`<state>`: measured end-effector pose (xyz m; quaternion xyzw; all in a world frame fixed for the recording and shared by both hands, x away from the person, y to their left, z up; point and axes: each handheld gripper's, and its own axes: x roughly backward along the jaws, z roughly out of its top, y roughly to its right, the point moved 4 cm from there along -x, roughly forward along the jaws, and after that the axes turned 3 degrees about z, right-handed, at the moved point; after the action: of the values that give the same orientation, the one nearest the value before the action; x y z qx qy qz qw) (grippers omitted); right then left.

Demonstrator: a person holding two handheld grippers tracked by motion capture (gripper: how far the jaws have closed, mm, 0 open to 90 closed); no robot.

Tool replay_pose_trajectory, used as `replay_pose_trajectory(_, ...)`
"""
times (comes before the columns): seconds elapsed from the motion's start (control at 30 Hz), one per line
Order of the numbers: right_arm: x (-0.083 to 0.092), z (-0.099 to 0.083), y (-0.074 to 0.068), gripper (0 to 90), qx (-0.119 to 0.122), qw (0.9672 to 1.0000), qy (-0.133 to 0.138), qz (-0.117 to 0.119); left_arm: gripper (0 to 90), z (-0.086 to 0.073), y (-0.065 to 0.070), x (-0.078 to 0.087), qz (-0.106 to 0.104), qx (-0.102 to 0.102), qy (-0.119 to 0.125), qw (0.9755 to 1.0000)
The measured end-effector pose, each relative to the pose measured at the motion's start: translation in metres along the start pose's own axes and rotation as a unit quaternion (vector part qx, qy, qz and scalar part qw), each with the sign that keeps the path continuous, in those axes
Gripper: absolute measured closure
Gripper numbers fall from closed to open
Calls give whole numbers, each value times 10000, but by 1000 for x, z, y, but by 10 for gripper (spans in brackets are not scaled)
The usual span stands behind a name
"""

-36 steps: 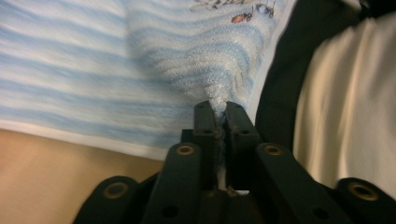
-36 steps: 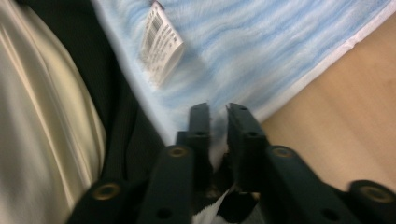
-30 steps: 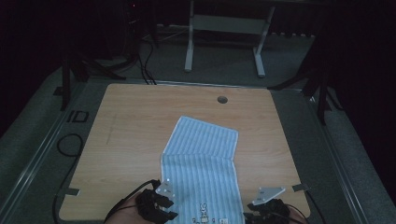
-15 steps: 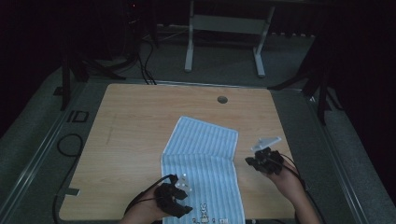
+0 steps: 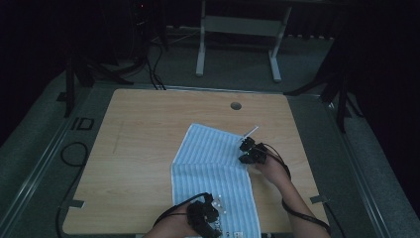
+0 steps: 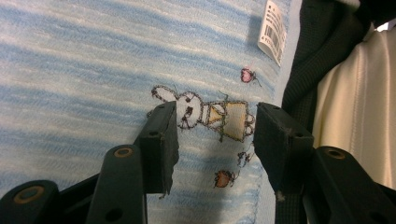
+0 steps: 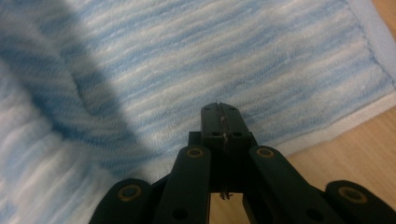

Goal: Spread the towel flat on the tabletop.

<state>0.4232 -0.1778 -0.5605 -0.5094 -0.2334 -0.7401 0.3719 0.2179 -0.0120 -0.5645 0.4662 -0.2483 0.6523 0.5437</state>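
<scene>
A blue-and-white striped towel (image 5: 213,163) lies half folded on the wooden table (image 5: 143,129). My left gripper (image 5: 214,207) is at the towel's near edge. In the left gripper view it (image 6: 215,126) stands open just above the towel (image 6: 93,56), its jaws on either side of an embroidered rabbit (image 6: 205,114). A barcode label (image 6: 273,30) hangs at the hem. My right gripper (image 5: 242,148) is at the towel's right edge. In the right gripper view it (image 7: 219,114) is shut, its tips over the towel (image 7: 210,51) just inside the hem.
Bare wood (image 7: 345,149) borders the towel's right hem. A round cable hole (image 5: 236,105) sits at the table's far side. A metal frame (image 5: 237,25) stands beyond the table, and cables (image 5: 74,153) lie on the floor at left. The person's dark and cream clothing (image 6: 355,93) is beside the near edge.
My right gripper has travelled from the table's near edge forward and left to the towel's right edge. My left gripper has shifted slightly right along the near hem.
</scene>
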Motion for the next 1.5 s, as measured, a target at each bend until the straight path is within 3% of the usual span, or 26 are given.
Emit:
replay_pose_trajectory(0.7, -6, 25, 68, 897, -509, 9970, -291, -509, 480, 1, 4, 0, -159, -177, -126, 9996)
replay_pose_trajectory(0.87, -6, 27, 76, 896, -569, 9963, -253, -591, 475, 2, 4, -1, -174, -231, -161, 9995)
replay_pose_trajectory(0.93, -3, 25, 77, 894, -760, 9955, -176, -544, 474, 3, 3, 2, -118, -230, -136, 9996)
replay_pose_trajectory(1.1, 19, 14, 48, 804, -541, 9975, 244, -376, 467, 2, -11, 21, 194, -52, 11, 9998)
replay_pose_trajectory(1.17, 25, 6, 34, 751, -548, 9978, 341, -150, 458, 0, -22, 29, 359, 93, 66, 9993)
replay_pose_trajectory(1.33, 40, -22, -7, 603, -488, 9971, 583, 22, 412, -7, -50, 39, 781, 452, 118, 9958)
replay_pose_trajectory(1.4, 41, -31, -18, 577, -539, 9963, 638, 188, 406, -10, -61, 43, 966, 508, 129, 9939)
replay_pose_trajectory(1.5, 37, -44, -31, 537, -423, 9972, 592, 151, 391, -12, -80, 46, 1089, 690, 223, 9914)
